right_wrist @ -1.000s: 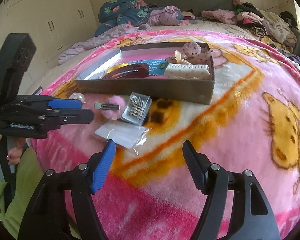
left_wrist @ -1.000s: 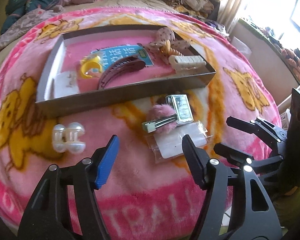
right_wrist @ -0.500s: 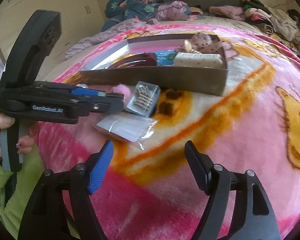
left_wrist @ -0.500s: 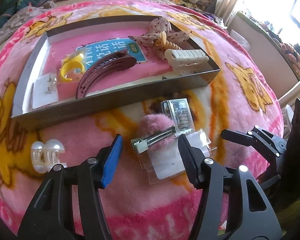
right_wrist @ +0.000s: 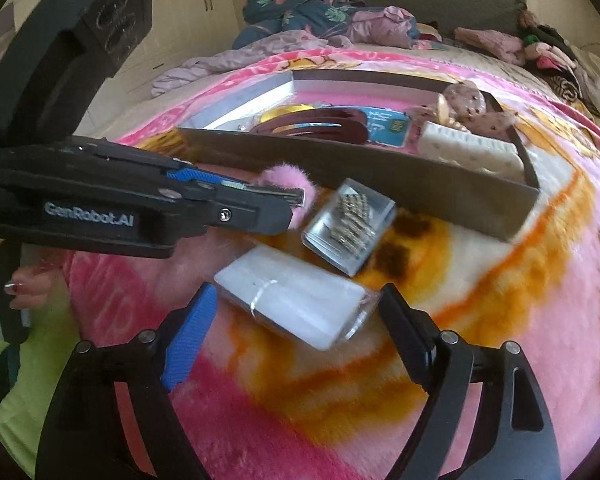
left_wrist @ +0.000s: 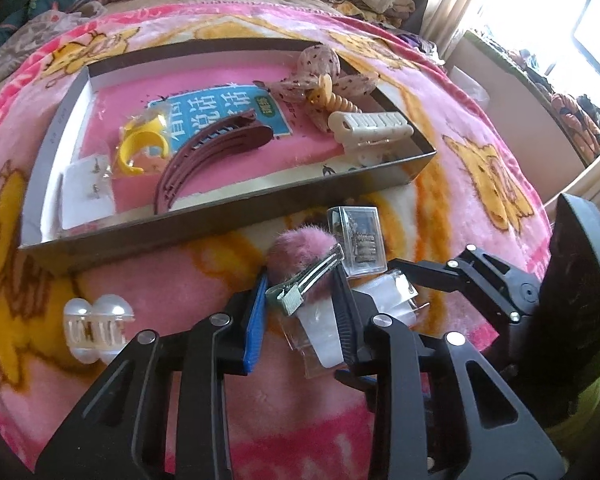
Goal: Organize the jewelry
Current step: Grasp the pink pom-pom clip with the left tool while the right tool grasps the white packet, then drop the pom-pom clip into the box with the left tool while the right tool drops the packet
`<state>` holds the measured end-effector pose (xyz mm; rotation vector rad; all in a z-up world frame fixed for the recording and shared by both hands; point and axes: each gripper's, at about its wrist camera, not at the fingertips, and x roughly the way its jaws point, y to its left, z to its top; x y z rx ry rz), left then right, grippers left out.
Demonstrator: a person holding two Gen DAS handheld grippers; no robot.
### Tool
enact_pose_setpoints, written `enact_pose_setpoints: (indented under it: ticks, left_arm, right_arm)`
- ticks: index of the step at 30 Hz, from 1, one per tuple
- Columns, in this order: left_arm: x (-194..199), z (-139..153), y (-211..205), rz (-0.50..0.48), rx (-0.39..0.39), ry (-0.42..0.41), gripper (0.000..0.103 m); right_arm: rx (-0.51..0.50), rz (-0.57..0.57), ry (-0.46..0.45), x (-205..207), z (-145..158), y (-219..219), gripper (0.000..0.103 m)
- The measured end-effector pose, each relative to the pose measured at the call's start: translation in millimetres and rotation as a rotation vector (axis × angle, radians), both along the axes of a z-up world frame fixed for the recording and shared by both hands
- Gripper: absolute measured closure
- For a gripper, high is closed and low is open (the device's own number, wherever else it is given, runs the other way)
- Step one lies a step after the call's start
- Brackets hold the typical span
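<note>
- Left wrist view: the left gripper (left_wrist: 300, 292) is clenched on the pink pompom hair clip (left_wrist: 306, 266), its blue pad and black pad pressing the metal clip bar from both sides.
- The clip sits on the pink blanket (left_wrist: 148, 280) just in front of the near wall of the shallow cardboard tray (left_wrist: 204, 220); a narrow strip of blanket separates the two.
- Touching the clip's right side is a clear plastic box (left_wrist: 358, 240) of small metal pieces; under the gripper tips lies a clear bag with a white card (left_wrist: 324, 328).
- A pearly claw clip (left_wrist: 96, 324) rests well to the left, with bare blanket around it.
- Inside the tray: a brown comb clip (left_wrist: 216, 148), a yellow ring-shaped piece (left_wrist: 140, 148), a cream claw clip (left_wrist: 370, 128) by the right wall, a spotted fabric bow (left_wrist: 320, 68) at the far corner and a small earring card (left_wrist: 86, 196) at the left.
- The right gripper (left_wrist: 416, 270) reaches in from the right, close beside the bag.
- Right wrist view: the right gripper (right_wrist: 296, 320) is released, its jaws spread wide on either side of the clear bag (right_wrist: 296, 308) without touching it.
- The left gripper (right_wrist: 276, 212) crosses from the left, holding the pompom clip (right_wrist: 288, 180) just before the tray's wall (right_wrist: 380, 184).
- Open blanket lies to the right and toward the bed's edge.
</note>
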<state>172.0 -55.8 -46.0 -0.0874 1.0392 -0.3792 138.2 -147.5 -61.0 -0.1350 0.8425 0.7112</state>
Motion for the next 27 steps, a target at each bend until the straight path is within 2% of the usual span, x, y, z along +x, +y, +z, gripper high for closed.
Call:
enact_pose_setpoints:
  ticks: [3,8,17,27]
  left_arm:
    - [-2.6,7.1,6.2,0.014,-0.015,-0.015,0.085]
    - [-4.6,16.6,17.9,0.038,-0.032,-0.032,0.085]
    - [-11.1,32.3,48.5,0.102,-0.057,-0.071,0.085]
    - [-15.1,52.9,81.1,0.160,-0.070,-0.119,0.085]
  right_arm:
    - [0.000,0.003,-0.002,0.8,-0.8,2.9,0.025]
    - [0.017,0.024,-0.011,-2.0,0.9,9.8,0.027]
    - [0.056,0.061,-0.035,-14.4,17.0,21.7,0.028]
    - [0.065,0.047,-0.080,-10.2,41.5,27.1,0.028]
